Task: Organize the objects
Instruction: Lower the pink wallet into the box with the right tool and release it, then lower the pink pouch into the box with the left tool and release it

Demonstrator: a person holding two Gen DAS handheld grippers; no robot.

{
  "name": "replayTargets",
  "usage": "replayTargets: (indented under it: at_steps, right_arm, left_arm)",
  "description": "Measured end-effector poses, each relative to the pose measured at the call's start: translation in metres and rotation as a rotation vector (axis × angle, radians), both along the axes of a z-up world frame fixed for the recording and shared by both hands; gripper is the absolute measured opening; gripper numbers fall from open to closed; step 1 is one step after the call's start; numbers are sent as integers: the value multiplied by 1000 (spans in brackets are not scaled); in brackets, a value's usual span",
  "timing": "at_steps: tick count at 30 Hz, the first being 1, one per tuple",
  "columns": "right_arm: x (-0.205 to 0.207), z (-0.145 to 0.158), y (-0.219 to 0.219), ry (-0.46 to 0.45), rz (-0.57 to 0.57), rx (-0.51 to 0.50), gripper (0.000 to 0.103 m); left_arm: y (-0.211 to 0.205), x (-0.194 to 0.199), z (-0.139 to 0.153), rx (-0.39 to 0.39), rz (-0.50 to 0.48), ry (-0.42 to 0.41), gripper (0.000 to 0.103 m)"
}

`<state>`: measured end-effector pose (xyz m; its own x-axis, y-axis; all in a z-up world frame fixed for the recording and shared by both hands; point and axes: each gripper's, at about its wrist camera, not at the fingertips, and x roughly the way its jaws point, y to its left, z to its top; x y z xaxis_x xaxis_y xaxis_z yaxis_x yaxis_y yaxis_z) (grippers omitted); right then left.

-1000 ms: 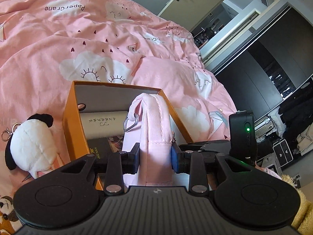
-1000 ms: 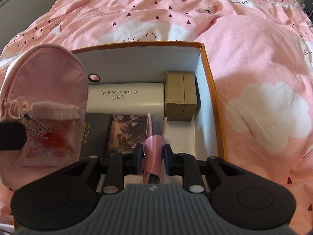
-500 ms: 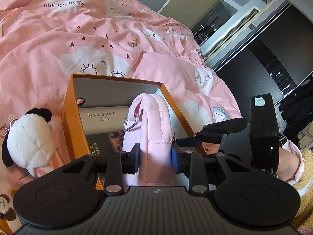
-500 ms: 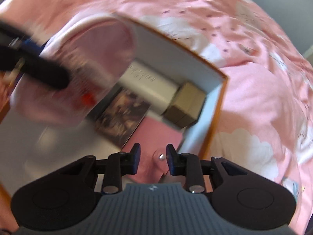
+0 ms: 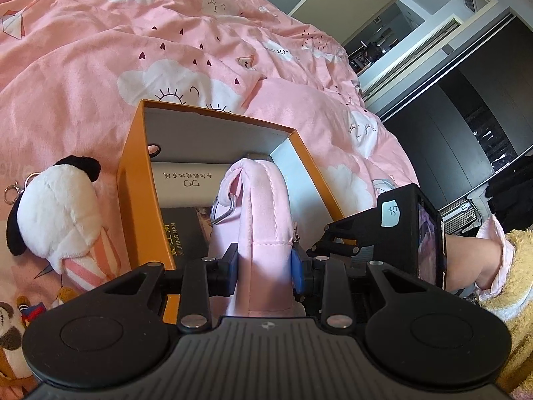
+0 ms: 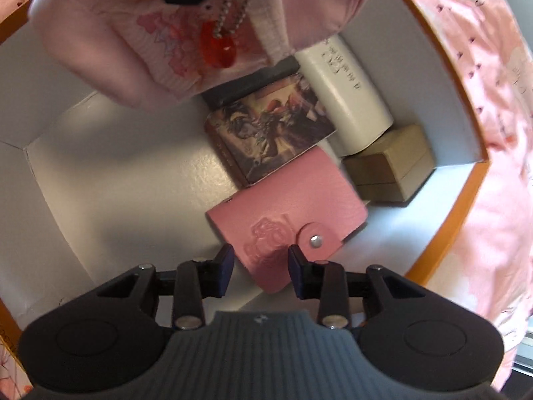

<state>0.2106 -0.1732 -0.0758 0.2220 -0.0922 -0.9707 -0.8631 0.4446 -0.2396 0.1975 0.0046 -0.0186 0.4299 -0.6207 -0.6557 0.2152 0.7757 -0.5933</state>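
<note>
Pink pouch clamped upright in the left gripper, held over the orange box on the pink duvet. Red charm dangles from the pouch on a bead chain. Pink card wallet lies flat on the box floor — right gripper jaws parted just above it, holding nothing. Also inside: picture box, white case, tan box, black book. Panda plush beside the box, on the duvet.
</note>
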Motion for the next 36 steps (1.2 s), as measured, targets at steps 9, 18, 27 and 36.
replayTargets:
  at_steps: [9, 18, 27, 36]
  right_arm:
    - [20, 1, -11, -6, -111, 85, 23]
    - [0, 46, -24, -94, -198, 194, 22]
    - [-50, 110, -68, -355, -353, 373, 31]
    - [-42, 98, -104, -424, -592, 407, 34]
  left_arm:
    - [-3, -3, -4, -1, -27, 4, 35]
    - [-22, -12, -4, -14, -34, 52, 35]
    - [-62, -24, -28, -34, -27, 206, 36]
    - [-100, -26, -52, 29, 32, 278, 37]
